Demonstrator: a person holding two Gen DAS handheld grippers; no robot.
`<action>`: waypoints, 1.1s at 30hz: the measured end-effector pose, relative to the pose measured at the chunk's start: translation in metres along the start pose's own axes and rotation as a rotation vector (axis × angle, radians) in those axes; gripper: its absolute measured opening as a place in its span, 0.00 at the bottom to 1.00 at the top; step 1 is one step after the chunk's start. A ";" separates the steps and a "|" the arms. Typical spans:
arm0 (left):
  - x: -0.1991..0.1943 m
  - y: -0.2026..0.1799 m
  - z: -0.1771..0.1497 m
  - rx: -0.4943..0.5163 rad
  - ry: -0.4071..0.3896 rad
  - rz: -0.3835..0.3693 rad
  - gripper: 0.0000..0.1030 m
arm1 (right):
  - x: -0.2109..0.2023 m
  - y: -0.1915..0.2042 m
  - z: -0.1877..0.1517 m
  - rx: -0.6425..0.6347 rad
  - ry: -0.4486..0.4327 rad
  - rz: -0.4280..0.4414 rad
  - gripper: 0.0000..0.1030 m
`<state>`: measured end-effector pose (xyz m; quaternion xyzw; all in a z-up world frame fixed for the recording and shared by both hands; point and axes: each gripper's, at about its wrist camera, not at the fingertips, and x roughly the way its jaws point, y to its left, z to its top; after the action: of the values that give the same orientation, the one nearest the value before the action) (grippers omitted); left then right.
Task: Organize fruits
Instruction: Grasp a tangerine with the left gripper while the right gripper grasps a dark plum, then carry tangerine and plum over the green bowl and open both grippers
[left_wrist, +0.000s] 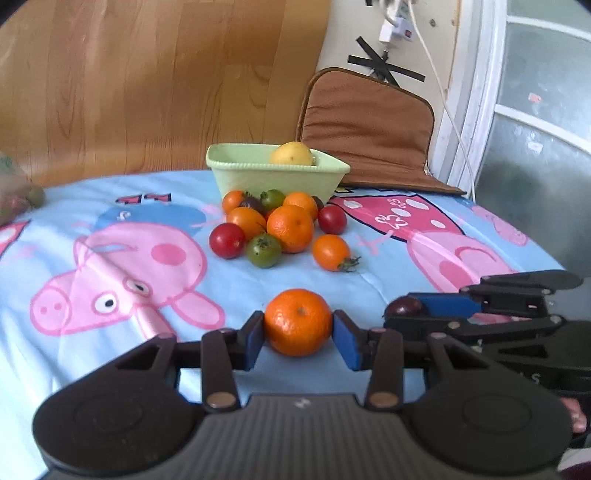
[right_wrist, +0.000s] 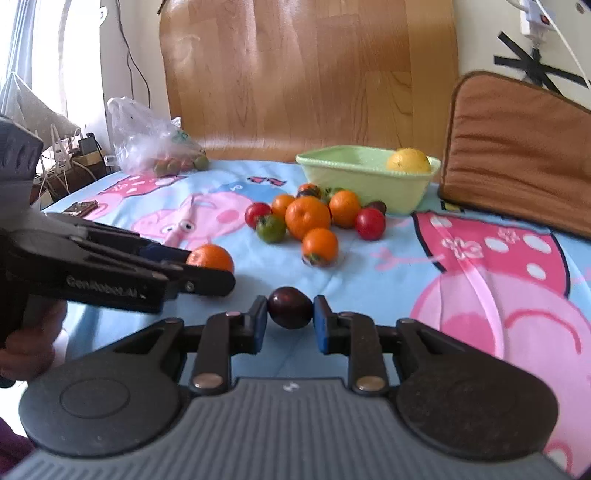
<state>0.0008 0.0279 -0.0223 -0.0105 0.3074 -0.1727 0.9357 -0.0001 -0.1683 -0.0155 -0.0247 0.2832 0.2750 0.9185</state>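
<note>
My left gripper is shut on an orange mandarin, just above the cartoon-print cloth; the mandarin also shows in the right wrist view. My right gripper is shut on a dark purple tomato, which also shows at the right of the left wrist view. A pile of orange, red and green fruits lies in front of a pale green bowl. The bowl holds a yellow lemon. The two grippers are side by side, near the front of the cloth.
A brown cushion leans at the back right beside the bowl. A plastic bag of small fruits sits at the back left. A wooden board stands behind. A white cable hangs on the wall.
</note>
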 end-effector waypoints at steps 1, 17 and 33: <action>0.001 -0.001 0.000 0.003 0.001 0.004 0.39 | 0.000 -0.002 -0.001 0.010 -0.004 0.004 0.29; 0.026 0.036 0.125 -0.052 -0.080 -0.077 0.38 | 0.015 -0.060 0.106 0.104 -0.190 0.034 0.28; 0.176 0.046 0.180 0.016 0.116 0.048 0.47 | 0.141 -0.098 0.138 -0.027 0.021 -0.106 0.31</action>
<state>0.2513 -0.0023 0.0174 0.0145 0.3597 -0.1531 0.9203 0.2176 -0.1540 0.0144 -0.0551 0.2874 0.2294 0.9283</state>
